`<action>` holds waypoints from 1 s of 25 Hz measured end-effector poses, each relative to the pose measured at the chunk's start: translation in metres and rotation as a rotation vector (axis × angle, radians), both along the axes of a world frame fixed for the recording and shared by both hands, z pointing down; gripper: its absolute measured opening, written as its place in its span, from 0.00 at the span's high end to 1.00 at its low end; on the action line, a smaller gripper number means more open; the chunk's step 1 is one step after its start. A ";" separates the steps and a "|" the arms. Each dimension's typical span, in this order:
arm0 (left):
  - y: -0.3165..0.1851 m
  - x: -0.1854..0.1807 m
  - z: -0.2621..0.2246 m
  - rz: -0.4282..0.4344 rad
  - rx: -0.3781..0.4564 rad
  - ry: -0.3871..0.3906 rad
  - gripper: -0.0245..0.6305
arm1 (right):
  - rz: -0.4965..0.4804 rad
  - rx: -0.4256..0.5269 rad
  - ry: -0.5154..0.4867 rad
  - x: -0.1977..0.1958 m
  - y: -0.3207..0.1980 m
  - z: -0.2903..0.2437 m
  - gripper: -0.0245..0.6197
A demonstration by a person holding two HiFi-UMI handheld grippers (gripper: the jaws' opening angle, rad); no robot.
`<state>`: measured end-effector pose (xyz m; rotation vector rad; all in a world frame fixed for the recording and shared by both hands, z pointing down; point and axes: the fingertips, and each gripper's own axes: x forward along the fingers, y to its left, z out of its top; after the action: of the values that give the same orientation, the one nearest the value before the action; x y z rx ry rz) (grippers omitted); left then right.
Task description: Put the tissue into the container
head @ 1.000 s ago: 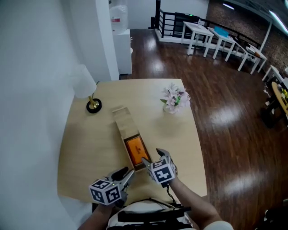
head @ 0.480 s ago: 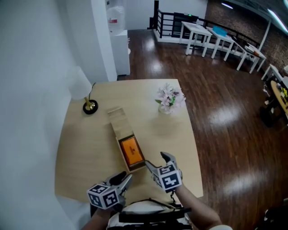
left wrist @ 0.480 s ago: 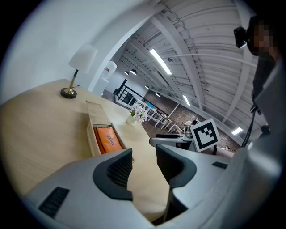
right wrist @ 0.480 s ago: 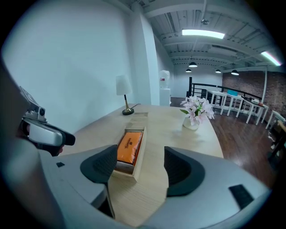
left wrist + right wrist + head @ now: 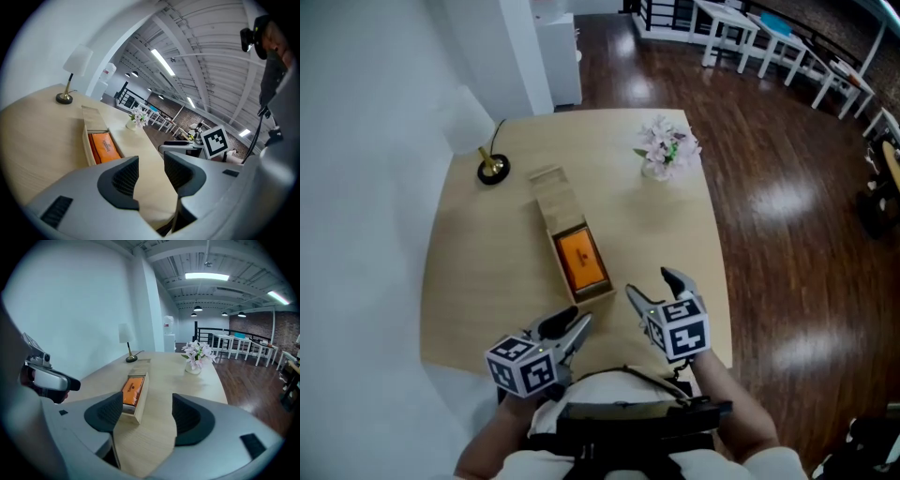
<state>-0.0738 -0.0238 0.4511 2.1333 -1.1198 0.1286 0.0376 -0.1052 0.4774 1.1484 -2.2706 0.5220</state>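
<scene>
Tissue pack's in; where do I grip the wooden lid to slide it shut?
Probably pinch the lid across its long edges from above, near its far end: it lies flat along the container, and its narrow width suits open jaws.

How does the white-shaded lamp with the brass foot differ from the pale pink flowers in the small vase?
The white-shaded lamp stands at the far left corner of the pale wooden table; the pale pink flowers stand near its far right edge. The lamp is tall and thin; the flowers are a low, bushy bunch. Both stand upright on the table, beyond the wooden box.
</scene>
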 end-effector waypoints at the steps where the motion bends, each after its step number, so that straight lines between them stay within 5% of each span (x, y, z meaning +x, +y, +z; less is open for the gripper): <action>1: 0.000 0.002 -0.001 0.005 0.000 -0.002 0.70 | 0.003 -0.001 -0.004 0.002 0.001 -0.001 0.43; 25: 0.014 0.029 0.000 0.131 -0.015 -0.025 0.70 | 0.170 0.004 -0.108 0.038 0.043 -0.010 0.44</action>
<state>-0.0449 -0.0093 0.4510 2.1966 -0.9893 0.2246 0.0755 -0.0622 0.4678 1.3532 -2.2768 0.6595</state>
